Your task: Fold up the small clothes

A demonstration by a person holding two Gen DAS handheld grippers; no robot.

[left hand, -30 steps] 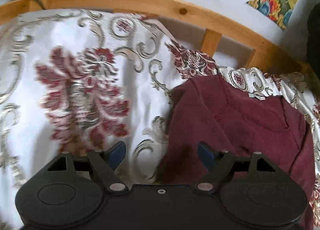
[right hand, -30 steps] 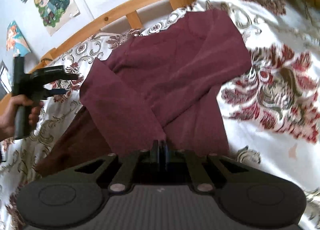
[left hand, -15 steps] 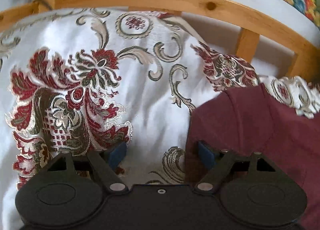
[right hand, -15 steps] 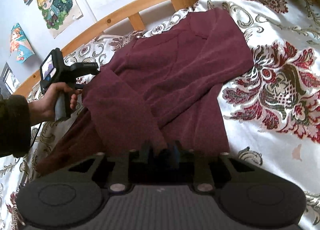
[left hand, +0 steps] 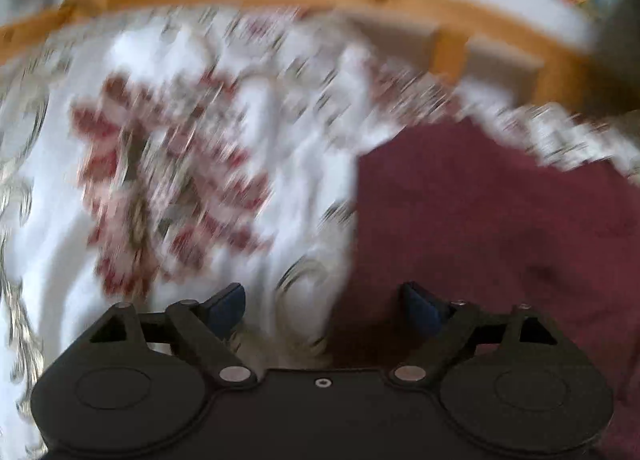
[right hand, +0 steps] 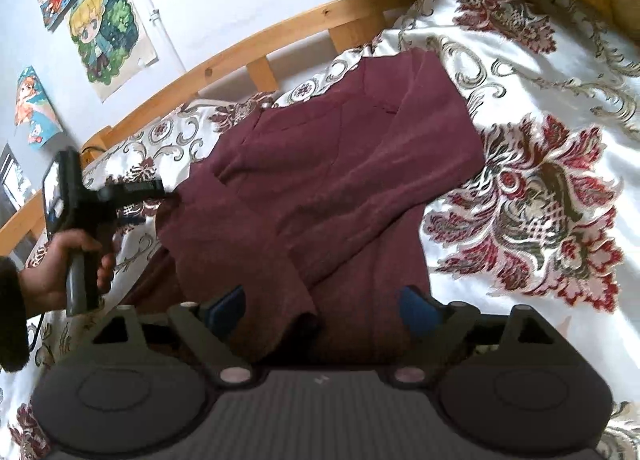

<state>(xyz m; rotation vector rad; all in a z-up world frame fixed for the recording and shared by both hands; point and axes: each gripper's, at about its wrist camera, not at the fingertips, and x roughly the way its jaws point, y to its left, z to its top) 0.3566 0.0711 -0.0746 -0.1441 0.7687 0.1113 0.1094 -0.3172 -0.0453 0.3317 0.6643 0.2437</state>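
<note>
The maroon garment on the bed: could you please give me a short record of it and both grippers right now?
garment: maroon top, lying partly folded, sleeves crossed over its body
surface: white bedspread with red floral pattern
backdrop: wooden bed rail
right gripper: jaws opening, sleeve end lies between them, pads not pressing
left gripper: jaws opening over the garment's edge, nothing held
left wrist view: blurred

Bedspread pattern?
White bedspread with red and grey-green floral scrollwork; clearest in the right wrist view.
</note>
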